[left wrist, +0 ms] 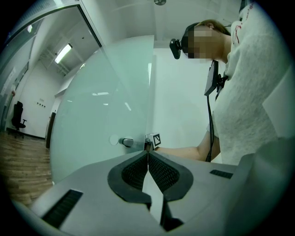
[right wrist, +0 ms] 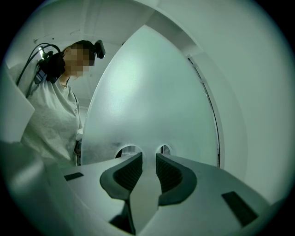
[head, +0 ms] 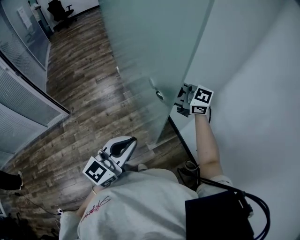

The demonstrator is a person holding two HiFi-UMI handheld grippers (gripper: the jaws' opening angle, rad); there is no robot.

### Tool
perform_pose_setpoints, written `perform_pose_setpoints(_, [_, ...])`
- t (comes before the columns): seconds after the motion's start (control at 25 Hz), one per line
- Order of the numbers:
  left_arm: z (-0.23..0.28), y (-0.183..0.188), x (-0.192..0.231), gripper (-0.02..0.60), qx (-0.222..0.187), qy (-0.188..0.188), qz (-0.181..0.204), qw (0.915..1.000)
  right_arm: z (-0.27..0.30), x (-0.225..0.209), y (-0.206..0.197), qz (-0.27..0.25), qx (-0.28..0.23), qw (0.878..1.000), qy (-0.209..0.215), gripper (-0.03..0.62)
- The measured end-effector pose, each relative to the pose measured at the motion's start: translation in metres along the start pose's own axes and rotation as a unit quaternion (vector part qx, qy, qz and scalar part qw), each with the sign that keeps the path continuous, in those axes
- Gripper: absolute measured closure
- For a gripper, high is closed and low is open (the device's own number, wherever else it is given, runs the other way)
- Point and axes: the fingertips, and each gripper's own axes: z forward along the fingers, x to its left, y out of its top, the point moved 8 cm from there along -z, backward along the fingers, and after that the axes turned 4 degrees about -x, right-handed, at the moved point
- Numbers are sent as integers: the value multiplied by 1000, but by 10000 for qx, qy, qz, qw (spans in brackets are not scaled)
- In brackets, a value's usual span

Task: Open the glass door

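The frosted glass door [head: 150, 42] stands ajar, its free edge toward the white wall. A metal handle [head: 157, 91] sticks out on its floor side and shows in the left gripper view as a short lever [left wrist: 126, 142]. My right gripper [head: 182, 98] is at the door's edge on the wall side, at handle height. In the right gripper view its jaws [right wrist: 148, 156] stand apart, facing the door [right wrist: 147, 92] between two round fittings; nothing shows between the pads. My left gripper [head: 131, 140] hangs low by the person's body, shut and empty [left wrist: 148, 154].
Wood floor [head: 89, 93] spreads left of the door. A white wall [head: 253, 70] is close on the right. Glass partitions [head: 23, 98] line the left side, with an office chair [head: 61, 9] far back. A dark pouch with a cable [head: 220, 215] hangs at the person's waist.
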Motion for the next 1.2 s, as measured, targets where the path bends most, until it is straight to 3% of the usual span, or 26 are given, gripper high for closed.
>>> perform_pose_setpoints(0.52, [18,3,4,563,170,-120,-2,9998,-50,-30,10,62,48,9998,-180,491])
perform_pose_setpoints(1.2, [13,-6,7,563,172,-194,-97,9996,-67,-41,9,83,186,9994,-287,482])
